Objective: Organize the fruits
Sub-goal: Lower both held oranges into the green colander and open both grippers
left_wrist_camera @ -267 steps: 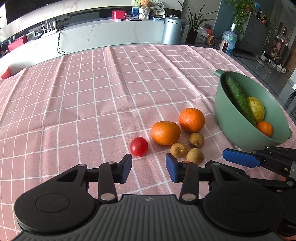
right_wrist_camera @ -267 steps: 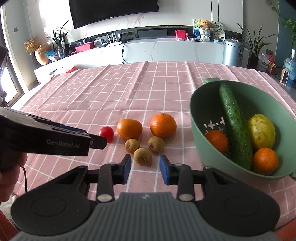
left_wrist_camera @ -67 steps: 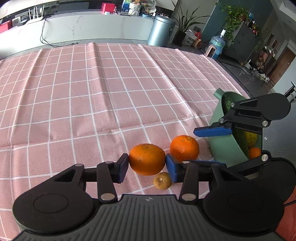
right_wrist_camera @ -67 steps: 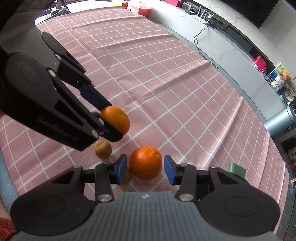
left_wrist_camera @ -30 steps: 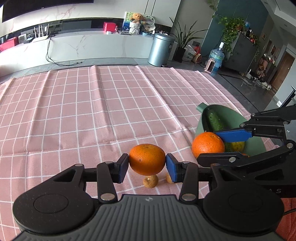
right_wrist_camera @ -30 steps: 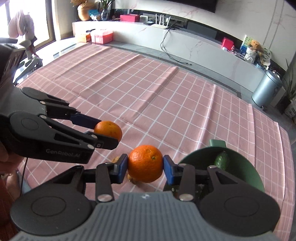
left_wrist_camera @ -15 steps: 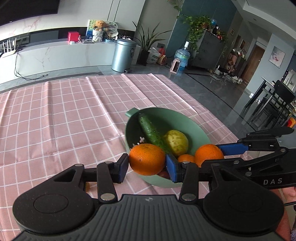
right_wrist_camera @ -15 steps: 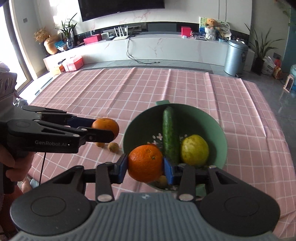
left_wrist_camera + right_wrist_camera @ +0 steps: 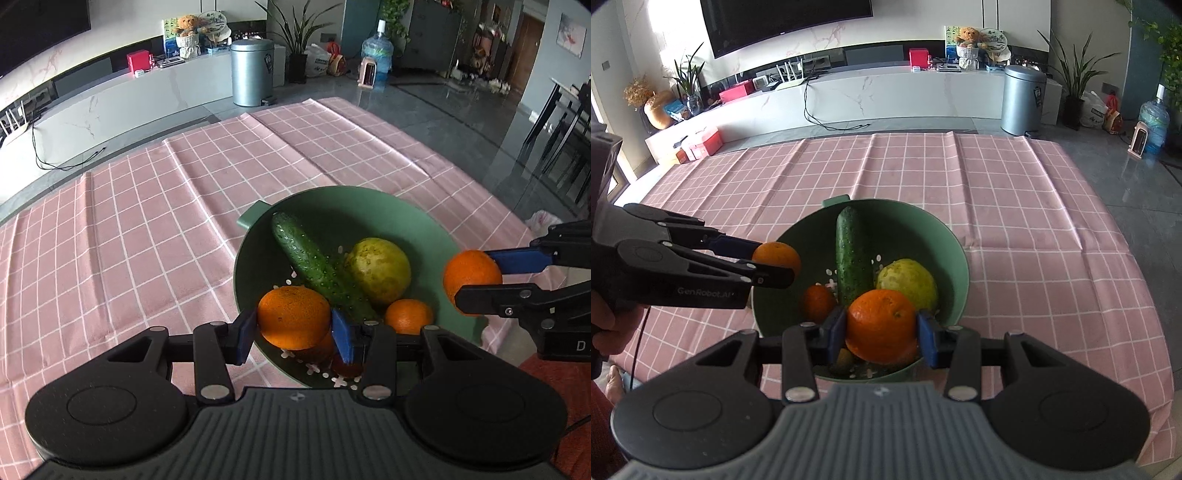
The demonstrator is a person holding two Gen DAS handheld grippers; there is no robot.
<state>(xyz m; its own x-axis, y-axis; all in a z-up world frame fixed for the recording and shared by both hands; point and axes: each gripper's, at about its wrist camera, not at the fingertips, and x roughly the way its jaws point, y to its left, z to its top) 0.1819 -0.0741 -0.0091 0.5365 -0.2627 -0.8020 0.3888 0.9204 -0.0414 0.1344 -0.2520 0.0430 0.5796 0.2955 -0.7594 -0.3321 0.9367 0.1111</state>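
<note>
The left tool (image 9: pixel 294 334) was clamped on an orange (image 9: pixel 293 317), its blue pads pressed against either side of the fruit, and it held that orange in the air over the near left part of a green colander bowl (image 9: pixel 424 225). The right tool (image 9: pixel 881 334) was likewise clamped on a second orange (image 9: pixel 881 325), held above the near edge of the same bowl (image 9: pixel 945 240). In the right wrist view the left tool (image 9: pixel 775 264) reached in from the left side with its orange (image 9: pixel 776 258) just over the bowl's left rim; in the left wrist view the right tool (image 9: pixel 476 275) came in from the right with its orange (image 9: pixel 472 275) over the bowl's right rim.

The bowl stood on a desk covered by a pink checked cloth (image 9: pixel 147 206). Inside it lay a cucumber (image 9: pixel 317 267) running lengthwise from the handle side toward the near wall, a yellow-green round fruit (image 9: pixel 378 269) just beside it, and a small orange (image 9: pixel 408 315) near them. A little red fruit (image 9: pixel 347 365) showed at the bottom, partly hidden behind the left tool's pad. Drain holes (image 9: pixel 831 284) were visible in the bowl's floor.
</note>
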